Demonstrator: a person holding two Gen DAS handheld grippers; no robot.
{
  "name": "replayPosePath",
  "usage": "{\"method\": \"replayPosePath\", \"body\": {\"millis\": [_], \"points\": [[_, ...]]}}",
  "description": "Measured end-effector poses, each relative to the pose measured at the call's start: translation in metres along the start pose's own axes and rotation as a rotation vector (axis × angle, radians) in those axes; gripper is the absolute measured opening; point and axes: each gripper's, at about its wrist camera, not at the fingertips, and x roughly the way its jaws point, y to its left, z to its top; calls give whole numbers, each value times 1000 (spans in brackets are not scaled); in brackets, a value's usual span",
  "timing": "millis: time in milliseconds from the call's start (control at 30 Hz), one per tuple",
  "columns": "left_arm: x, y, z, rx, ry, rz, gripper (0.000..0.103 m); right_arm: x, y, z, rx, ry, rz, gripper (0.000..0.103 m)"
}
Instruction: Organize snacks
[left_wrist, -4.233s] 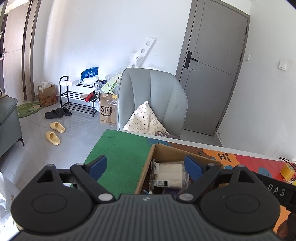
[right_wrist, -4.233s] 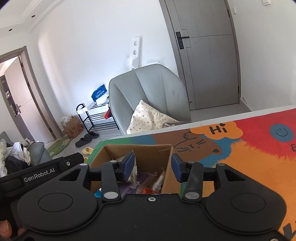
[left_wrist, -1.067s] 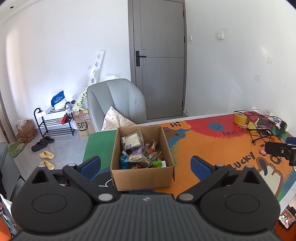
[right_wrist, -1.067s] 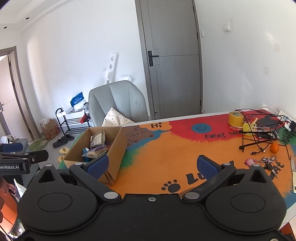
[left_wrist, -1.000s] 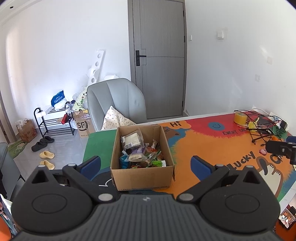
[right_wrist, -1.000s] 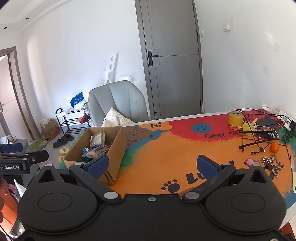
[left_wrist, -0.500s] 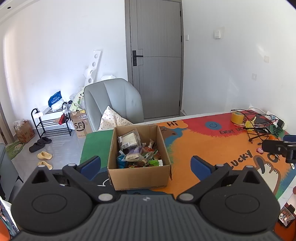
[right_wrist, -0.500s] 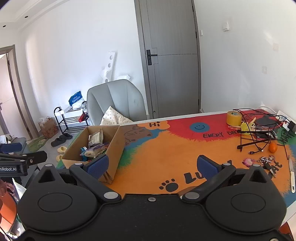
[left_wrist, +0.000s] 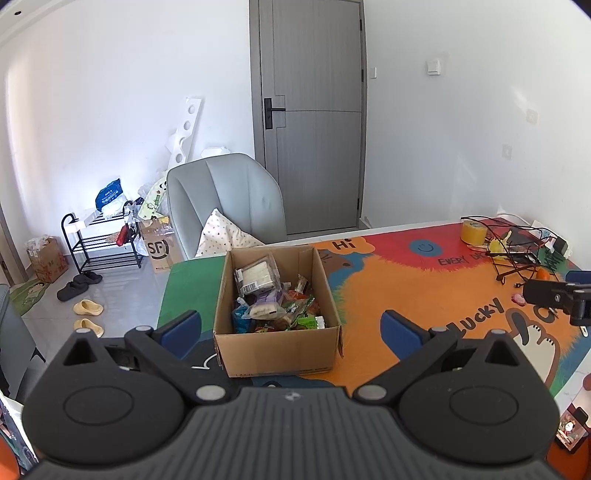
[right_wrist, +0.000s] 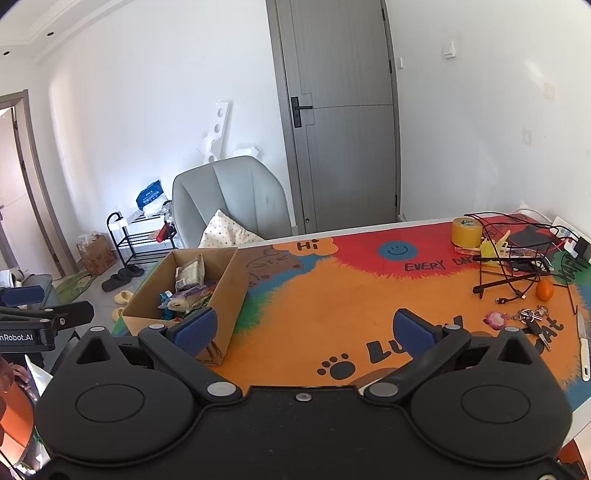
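nearest the lens, the left gripper (left_wrist: 291, 326) shows ribbed grey plastic and matte black arms, its blue rubbery pads (left_wrist: 183, 328) spread wide with nothing between them. the right gripper (right_wrist: 304, 330) is likewise splayed and empty, hovering over the orange part of the cartoon mat (right_wrist: 332, 295).

just past the left gripper's pads stands the cardboard box (left_wrist: 277, 349), plain brown corrugated card, roughly square with no clear long axis, open upward, one flat side facing the left camera. it sits on the left end of the mat, where green meets orange. inside lie the snacks (left_wrist: 275, 299), a loose heap of crinkly wrappers; a clear-wrapped pale block with a barcode label leans at the back.

farther right, a yellow tape roll (right_wrist: 466, 231) and a black wire rack (right_wrist: 517, 254). beyond the table, a grey padded chair (left_wrist: 225, 199) holds a spotted cushion.
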Motion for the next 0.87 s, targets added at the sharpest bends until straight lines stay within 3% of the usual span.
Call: {"method": "replayPosePath", "body": {"millis": [867], "points": [[9,7,-3,-16,21,-13,102,8,7,-4,-6,38,-3,103]]}}
